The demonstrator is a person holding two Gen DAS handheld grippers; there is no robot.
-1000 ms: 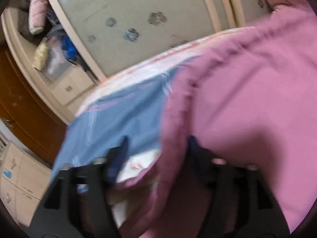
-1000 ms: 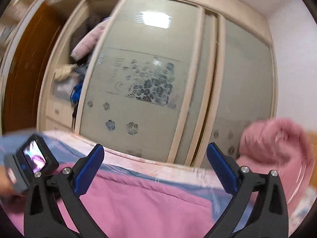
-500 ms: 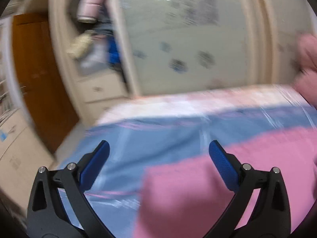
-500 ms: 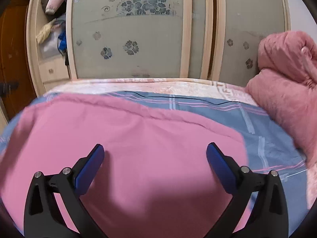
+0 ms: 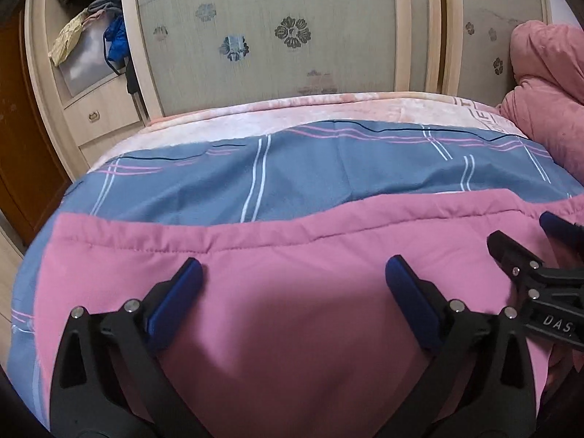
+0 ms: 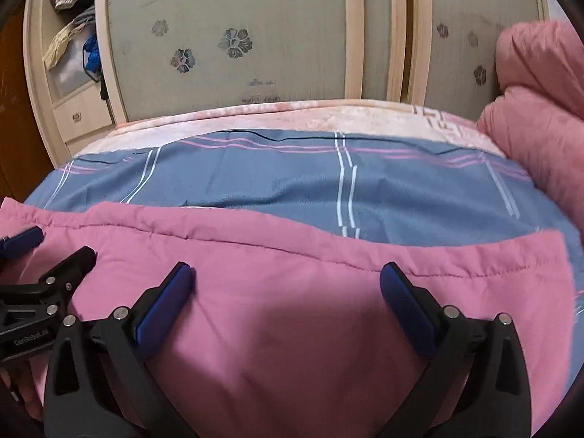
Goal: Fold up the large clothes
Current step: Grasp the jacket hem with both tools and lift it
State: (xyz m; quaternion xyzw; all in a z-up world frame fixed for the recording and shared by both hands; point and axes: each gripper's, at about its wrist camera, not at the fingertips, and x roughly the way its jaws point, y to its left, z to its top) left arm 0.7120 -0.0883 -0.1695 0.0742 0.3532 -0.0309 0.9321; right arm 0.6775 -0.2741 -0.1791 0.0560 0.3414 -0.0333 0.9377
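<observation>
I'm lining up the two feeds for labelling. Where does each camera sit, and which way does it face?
Left wrist: sits on the left gripper, angled down over the pink garment toward the wardrobe doors; its own open fingers show, with the right gripper at the right edge.
Right wrist: sits on the right gripper, facing likewise; the left gripper shows at the left edge.
Shared: garment, blue plaid sheet, wardrobe doors.

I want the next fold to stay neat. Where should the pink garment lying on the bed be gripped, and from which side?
Probably the stitched far hem of the pink garment, near its two corners. It is the only free edge showing, lying flat on the blue bedcover. Bring the left hand-held gripper and right hand-held gripper, both open, forward over the cloth.
</observation>
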